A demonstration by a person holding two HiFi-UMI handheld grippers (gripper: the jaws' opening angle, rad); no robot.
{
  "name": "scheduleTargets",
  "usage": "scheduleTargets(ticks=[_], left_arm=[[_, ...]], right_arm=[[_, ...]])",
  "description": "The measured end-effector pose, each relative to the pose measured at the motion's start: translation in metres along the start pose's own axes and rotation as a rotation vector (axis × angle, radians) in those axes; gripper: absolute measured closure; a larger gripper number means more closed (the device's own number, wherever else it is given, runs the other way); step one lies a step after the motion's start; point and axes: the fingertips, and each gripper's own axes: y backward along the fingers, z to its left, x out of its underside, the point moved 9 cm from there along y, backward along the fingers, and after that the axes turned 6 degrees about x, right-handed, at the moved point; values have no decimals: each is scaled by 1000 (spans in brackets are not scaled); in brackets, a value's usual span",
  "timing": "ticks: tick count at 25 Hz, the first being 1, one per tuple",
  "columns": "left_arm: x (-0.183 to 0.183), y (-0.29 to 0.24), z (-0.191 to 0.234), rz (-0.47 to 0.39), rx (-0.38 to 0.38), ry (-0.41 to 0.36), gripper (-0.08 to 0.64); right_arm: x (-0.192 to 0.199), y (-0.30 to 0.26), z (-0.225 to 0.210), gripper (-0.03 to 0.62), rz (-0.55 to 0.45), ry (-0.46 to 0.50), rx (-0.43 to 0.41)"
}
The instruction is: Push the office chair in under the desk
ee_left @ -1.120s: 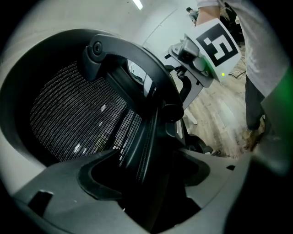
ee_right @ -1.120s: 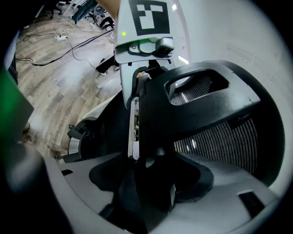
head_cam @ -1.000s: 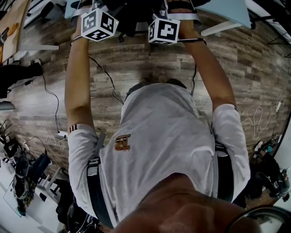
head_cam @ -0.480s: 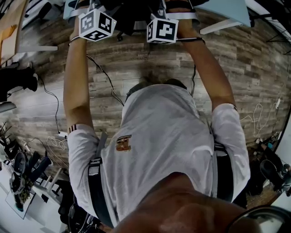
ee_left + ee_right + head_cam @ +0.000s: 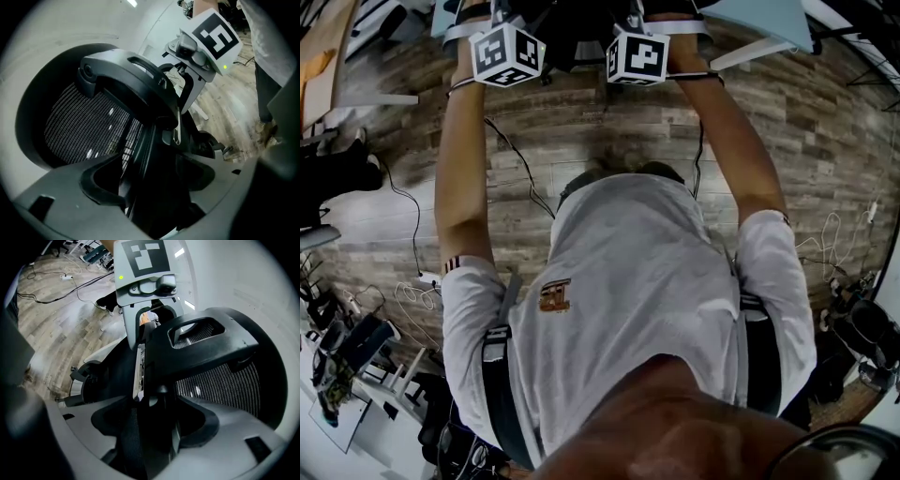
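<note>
The black office chair [image 5: 567, 28] shows only as a dark shape at the top edge of the head view, partly under the pale desk top [image 5: 764, 21]. Both arms reach forward to it. The left gripper's marker cube [image 5: 508, 53] and the right gripper's marker cube [image 5: 637, 58] sit side by side at the chair's back. In the left gripper view my left gripper [image 5: 151, 187] is shut on the chair's black back frame [image 5: 126, 79], beside the mesh [image 5: 79, 126]. My right gripper [image 5: 149, 427] is shut on the same frame [image 5: 201, 345] from the other side.
Wood-plank floor [image 5: 825, 141] lies under the person. Cables [image 5: 520, 159] trail across it. A white desk leg [image 5: 750, 54] slants at the upper right. Clutter and bags [image 5: 356, 347] crowd the lower left, and more gear [image 5: 862, 337] stands at the right edge.
Both marker cubes have crept slightly toward the top of the view with the chair. The grips on the chair back look the same.
</note>
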Motion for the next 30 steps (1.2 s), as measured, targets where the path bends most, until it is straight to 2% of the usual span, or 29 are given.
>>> scheduleTargets(ticks=[5, 8, 10, 15, 19, 22, 23, 24, 26, 28, 30], left_arm=[[-10, 24, -11, -6, -22, 31, 204], [-23, 41, -22, -54, -37, 96, 204], [-32, 54, -25, -97, -46, 159, 204], [-57, 85, -33, -248, -47, 335, 205], [-81, 106, -47, -388, -43, 479, 206], [-97, 124, -56, -517, -40, 620, 206], [-102, 132, -57, -570, -41, 677, 208], [-105, 140, -57, -618, -43, 736, 212], [-110, 154, -55, -681, -52, 836, 276], [-114, 163, -52, -723, -67, 898, 325], [-119, 166, -52, -753, -82, 929, 366]], right_arm=[[6, 26, -3, 318, -13, -37, 12], [17, 47, -7, 318, -27, -88, 6], [23, 61, -12, 318, -44, -156, -17], [25, 93, -29, 319, -150, -453, -96], [24, 122, -42, 319, -285, -717, -174], [24, 146, -48, 324, -394, -885, -225], [24, 153, -50, 351, -426, -941, -232], [24, 160, -52, 415, -454, -995, -234], [28, 169, -55, 462, -503, -1091, -239], [34, 173, -57, 488, -547, -1167, -252], [39, 176, -55, 508, -604, -1234, -274]])
